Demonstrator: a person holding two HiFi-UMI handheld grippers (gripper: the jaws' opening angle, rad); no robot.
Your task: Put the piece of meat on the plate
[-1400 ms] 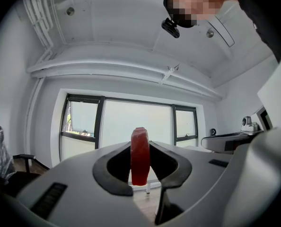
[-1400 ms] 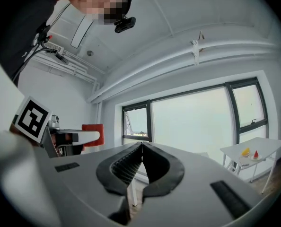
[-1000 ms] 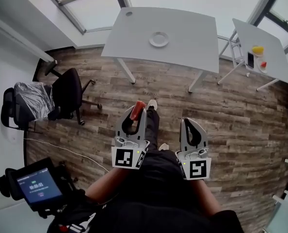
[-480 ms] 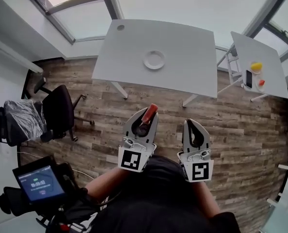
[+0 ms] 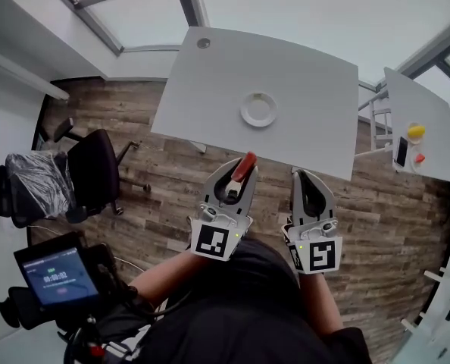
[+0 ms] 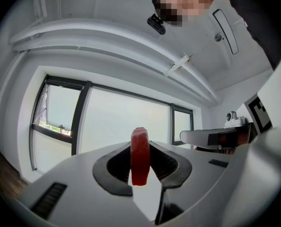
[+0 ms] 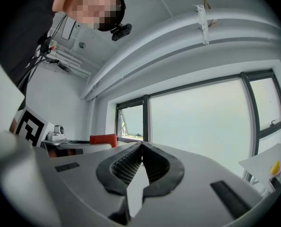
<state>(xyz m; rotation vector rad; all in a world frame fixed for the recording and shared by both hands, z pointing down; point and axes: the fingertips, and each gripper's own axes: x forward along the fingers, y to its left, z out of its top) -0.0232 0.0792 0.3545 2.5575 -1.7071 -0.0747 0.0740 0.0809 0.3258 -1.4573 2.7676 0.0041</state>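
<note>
A red piece of meat [image 5: 244, 167] sticks out from the tips of my left gripper [image 5: 240, 171], which is shut on it; in the left gripper view the meat [image 6: 140, 156] stands upright between the dark pads. My right gripper [image 5: 304, 176] is level beside it, shut with nothing between its tips [image 7: 141, 148]. A white round plate [image 5: 258, 109] lies on the grey table [image 5: 210, 89] ahead of both grippers. The meat is just short of the table's near edge.
A black office chair [image 5: 96, 169] and a chair with grey wrapping [image 5: 28, 179] stand at the left on the wood floor. A second table [image 5: 426, 139] at the right carries a phone, a yellow item and a red item. A handheld screen [image 5: 57, 277] is at lower left.
Both grippers have moved forward toward the table with the plate, the left one still carrying the meat. The table and plate now sit closer in the head view.
</note>
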